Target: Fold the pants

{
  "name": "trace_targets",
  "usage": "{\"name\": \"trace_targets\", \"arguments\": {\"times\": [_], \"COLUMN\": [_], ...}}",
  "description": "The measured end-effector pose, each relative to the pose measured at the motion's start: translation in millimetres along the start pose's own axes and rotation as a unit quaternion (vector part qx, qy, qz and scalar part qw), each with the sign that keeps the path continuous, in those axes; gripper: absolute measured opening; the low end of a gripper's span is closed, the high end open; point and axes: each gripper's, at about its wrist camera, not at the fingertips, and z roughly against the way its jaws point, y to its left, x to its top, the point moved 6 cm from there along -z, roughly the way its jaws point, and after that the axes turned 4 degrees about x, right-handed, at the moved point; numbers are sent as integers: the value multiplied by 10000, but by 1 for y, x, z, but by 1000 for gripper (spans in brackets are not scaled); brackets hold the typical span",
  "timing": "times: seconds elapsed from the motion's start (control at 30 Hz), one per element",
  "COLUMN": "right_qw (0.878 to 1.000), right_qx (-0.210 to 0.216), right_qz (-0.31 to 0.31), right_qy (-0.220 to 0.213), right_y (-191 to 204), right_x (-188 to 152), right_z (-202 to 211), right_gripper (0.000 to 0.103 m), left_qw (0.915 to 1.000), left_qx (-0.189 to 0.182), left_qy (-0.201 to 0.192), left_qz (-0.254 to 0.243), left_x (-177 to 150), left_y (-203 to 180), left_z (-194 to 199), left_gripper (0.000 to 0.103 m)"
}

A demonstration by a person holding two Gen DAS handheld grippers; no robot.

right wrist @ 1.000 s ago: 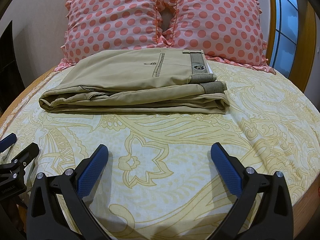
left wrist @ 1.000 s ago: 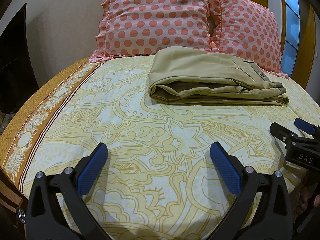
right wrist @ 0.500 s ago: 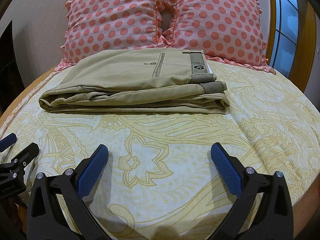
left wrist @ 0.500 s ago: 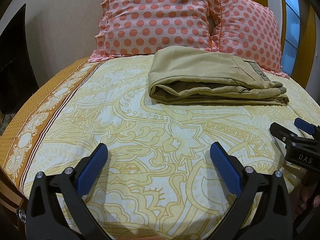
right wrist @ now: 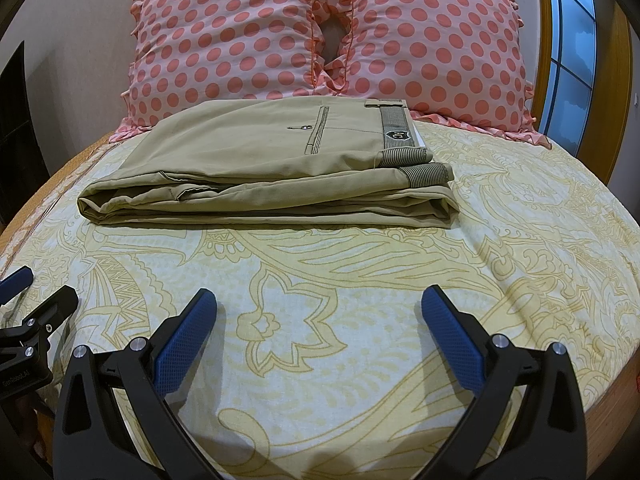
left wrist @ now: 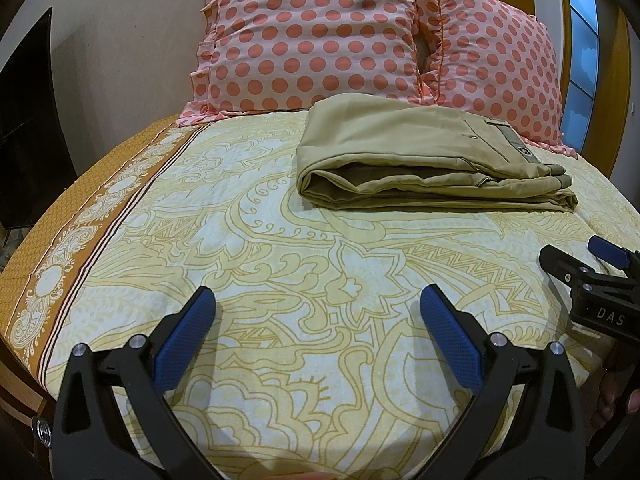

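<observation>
One pair of khaki pants [right wrist: 264,176], already folded into a flat layered stack, lying on the patterned bedsheet [right wrist: 340,280] just in front of the two polka-dot pillows [right wrist: 320,40], far edge touching them. Waistband, striped lining and badge lie at the stack's right end; rounded fold at its left. Fabric judged light, soft, limp, likely to sag and slide apart if lifted by one layer; best pinched through all layers at the stack's two ends. Left gripper [left wrist: 316,320] and right gripper [right wrist: 318,320]: both spread wide, holding nothing, hovering over bare sheet well short of the pants.
</observation>
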Motion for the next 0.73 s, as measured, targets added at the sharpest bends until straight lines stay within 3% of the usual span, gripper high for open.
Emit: {"name": "trace_targets", "arguments": {"times": [0.73], "right_qw": [10000], "right_qx": [-6], "right_qz": [-3], "right_qy": [-14], "right_y": [0], "right_x": [1], "right_z": [0], "right_gripper": [102], "left_qw": [10000], "left_qx": [18], "left_qy": [-30], "left_qz": [5], "left_x": [0], "left_y": [-2], "left_z": [0], "left_gripper": [101]}}
